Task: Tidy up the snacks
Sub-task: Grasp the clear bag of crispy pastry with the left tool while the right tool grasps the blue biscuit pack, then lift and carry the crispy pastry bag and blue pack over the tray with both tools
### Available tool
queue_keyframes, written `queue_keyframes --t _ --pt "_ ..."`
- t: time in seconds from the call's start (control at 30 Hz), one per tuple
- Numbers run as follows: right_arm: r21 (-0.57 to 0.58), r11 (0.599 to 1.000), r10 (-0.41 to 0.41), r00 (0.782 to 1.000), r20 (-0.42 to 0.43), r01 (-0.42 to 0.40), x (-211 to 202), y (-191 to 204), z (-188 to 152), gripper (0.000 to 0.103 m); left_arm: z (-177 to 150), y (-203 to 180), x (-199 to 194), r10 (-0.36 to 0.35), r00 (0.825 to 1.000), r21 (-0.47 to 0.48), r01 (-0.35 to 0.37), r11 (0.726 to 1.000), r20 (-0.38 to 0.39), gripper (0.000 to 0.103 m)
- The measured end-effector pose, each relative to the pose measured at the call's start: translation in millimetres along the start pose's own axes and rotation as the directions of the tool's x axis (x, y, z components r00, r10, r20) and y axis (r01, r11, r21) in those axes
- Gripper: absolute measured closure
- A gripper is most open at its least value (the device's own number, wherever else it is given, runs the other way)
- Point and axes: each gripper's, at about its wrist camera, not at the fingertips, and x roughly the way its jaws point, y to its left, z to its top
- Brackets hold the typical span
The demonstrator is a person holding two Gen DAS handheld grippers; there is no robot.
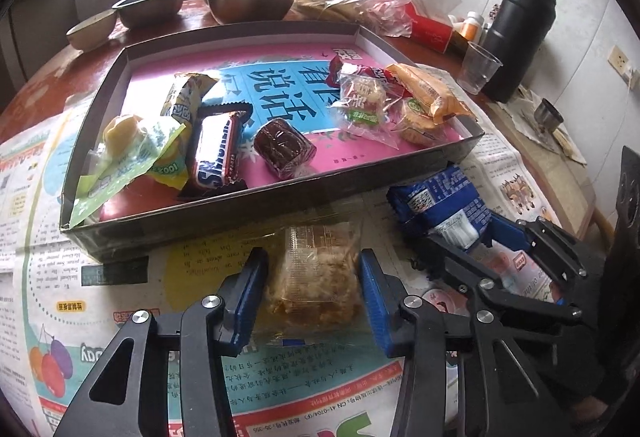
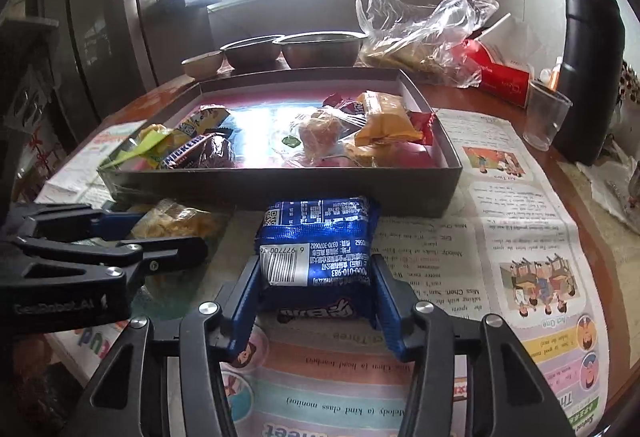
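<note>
Newsprint sheets (image 2: pixel 500 221) cover a round reddish table (image 1: pixel 32 93), with a window at 12 o'clock and steel bowls (image 1: pixel 250 3) beneath it. I am at the pick-up step of sorting the snacks into the shallow grey cardboard box (image 1: pixel 280 193), which already carries several wrapped items on its pink and blue liner.

Left gripper (image 1: pixel 314 269): the blue pads bracket a clear-wrapped golden crumbly pastry (image 1: pixel 320 273) lying on the paper just before the box's near wall. The pads appear to meet the wrapper on both sides, so I read this as a grasp.

Right gripper (image 2: pixel 316 273): the blue pads are clamped on the sides of a glossy blue foil biscuit packet (image 2: pixel 316 245), barcode up, which lies at 12 o'clock of that tool, close to the box wall.

Both tools pitch steeply downward toward the paper, side by side, the right one at 3 o'clock of the left.

Next move, in my judgement: lift each packet clear of the near wall before carrying it forward, then set it down in free liner space. The foil may slip; the pastry may crush.
</note>
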Motion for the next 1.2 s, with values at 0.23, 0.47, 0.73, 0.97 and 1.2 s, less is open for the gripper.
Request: queue_keyframes --t 0.23,0.47,0.73,0.97,1.2 --pt "0.025 0.999 0.022 0.999 0.044 -0.023 -20.1 -3.8 7.3 0.051 1.3 -1.0 -18.4 -0.036 0.999 -0.002 0.036 0.999 0.038 0.057" --pt "0.034 0.999 0.021 0.996 0.091 -0.025 -35.9 -5.2 18.4 0.051 9.7 14.7 -48.9 -0.018 0.992 -0.037 0.022 0.999 0.125 0.057" --pt "0.037 0.999 0.021 0.991 0.130 -0.026 -45.3 -3.5 30.8 0.051 18.2 34.1 -69.2 0.012 0.981 -0.077 0.003 0.997 0.193 0.057" --pt "0.030 0.999 0.022 0.986 0.168 -0.027 -50.2 0.6 45.7 0.051 26.0 52.1 -77.9 0.046 0.971 -0.119 -0.018 0.993 0.236 0.057" --pt "0.028 0.999 0.020 0.983 0.182 -0.026 -44.2 0.3 59.9 0.051 36.0 55.3 -75.7 0.050 0.962 -0.114 -0.020 0.993 0.269 0.057"
